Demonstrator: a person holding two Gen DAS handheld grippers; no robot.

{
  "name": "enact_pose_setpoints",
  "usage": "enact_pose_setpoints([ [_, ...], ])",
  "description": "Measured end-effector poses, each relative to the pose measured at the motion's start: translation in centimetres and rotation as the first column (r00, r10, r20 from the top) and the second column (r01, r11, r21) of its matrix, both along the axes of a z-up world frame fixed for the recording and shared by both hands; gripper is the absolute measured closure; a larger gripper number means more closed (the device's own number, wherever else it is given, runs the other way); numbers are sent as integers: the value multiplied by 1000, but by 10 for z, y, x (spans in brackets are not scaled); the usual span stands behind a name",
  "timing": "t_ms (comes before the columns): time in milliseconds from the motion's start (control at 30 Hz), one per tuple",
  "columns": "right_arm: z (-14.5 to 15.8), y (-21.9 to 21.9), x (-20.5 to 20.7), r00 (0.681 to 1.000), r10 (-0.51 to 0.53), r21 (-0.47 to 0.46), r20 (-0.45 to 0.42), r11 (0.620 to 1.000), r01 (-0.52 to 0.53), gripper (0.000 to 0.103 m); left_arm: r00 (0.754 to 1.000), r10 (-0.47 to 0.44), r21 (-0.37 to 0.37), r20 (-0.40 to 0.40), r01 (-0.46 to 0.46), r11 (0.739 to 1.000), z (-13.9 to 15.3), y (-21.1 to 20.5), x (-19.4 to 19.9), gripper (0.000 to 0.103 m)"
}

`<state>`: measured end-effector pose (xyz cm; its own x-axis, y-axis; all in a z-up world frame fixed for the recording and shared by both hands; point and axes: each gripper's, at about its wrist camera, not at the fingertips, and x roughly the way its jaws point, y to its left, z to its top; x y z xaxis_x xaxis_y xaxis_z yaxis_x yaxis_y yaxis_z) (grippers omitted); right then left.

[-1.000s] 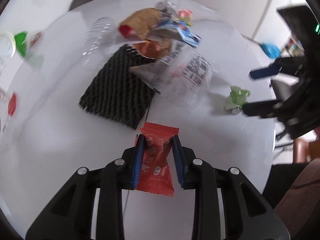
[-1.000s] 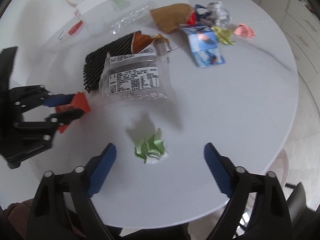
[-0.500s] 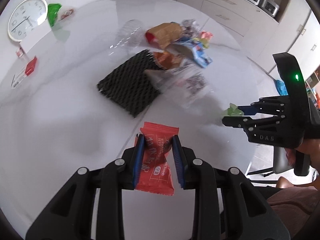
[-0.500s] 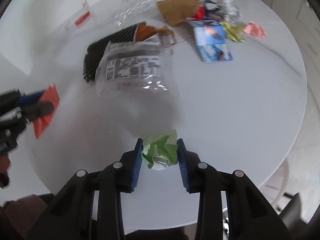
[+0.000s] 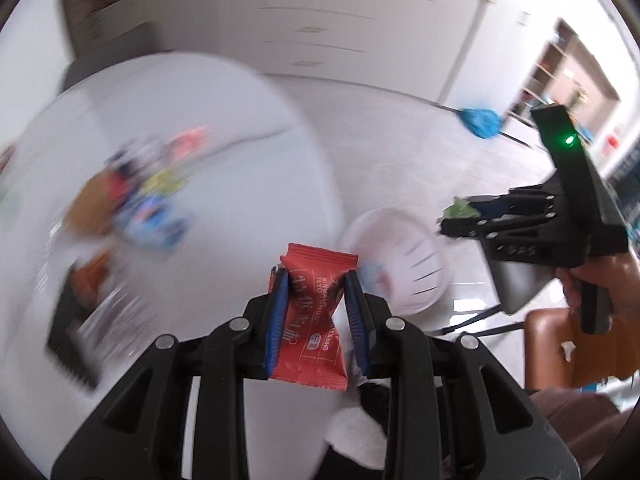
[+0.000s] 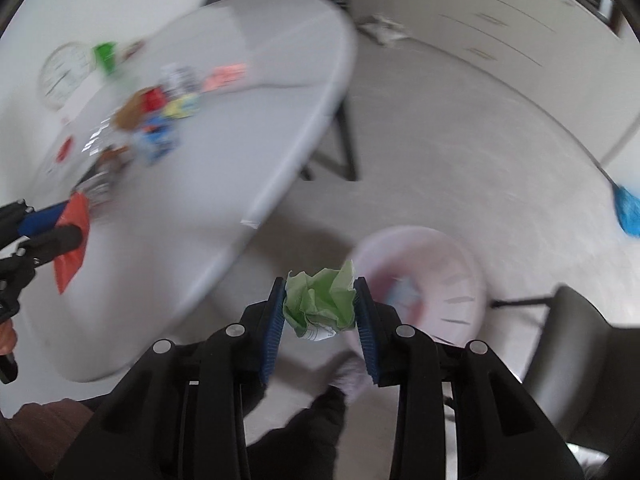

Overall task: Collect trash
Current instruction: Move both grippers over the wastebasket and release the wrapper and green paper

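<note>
My left gripper (image 5: 316,284) is shut on a red snack wrapper (image 5: 312,320), held in the air past the table's edge. My right gripper (image 6: 320,292) is shut on a crumpled green paper ball (image 6: 320,304), above the floor. A white slotted waste basket (image 5: 400,252) stands on the floor beyond both; in the right wrist view the basket (image 6: 436,276) lies just right of the paper ball. The right gripper with the green ball shows at right in the left wrist view (image 5: 460,216). Several more wrappers (image 5: 148,208) lie blurred on the round white table (image 5: 240,120).
A black mesh pad (image 5: 68,324) lies at the table's left. A blue mop head (image 6: 626,212) lies on the floor at right. A grey chair (image 6: 576,344) stands beside the basket. A brown seat (image 5: 560,344) is at right. A clock (image 6: 64,72) lies on the table.
Both grippers have swung right, off the table and toward the basket on the floor, each carrying its piece of trash. A second ago the right gripper was open around the green ball.
</note>
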<state>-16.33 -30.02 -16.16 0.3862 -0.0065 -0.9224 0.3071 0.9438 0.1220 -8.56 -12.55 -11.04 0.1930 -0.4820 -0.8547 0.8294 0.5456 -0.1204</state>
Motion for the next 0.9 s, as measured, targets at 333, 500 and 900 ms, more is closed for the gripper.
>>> enact_pose_setpoints([
  [333, -6, -100, -58, 992, -130, -16, -6, 991, 129, 67, 984, -129, 16, -120, 132, 991, -44, -162, -42, 75],
  [500, -13, -125, -65, 994, -110, -3, -13, 994, 110, 67, 979, -131, 55, -155, 141, 988, -68, -201, -50, 65],
  [900, -31, -139, -53, 1000, -8, 40, -29, 999, 9, 64, 992, 24, 63, -126, -16, 998, -48, -189, -45, 20],
])
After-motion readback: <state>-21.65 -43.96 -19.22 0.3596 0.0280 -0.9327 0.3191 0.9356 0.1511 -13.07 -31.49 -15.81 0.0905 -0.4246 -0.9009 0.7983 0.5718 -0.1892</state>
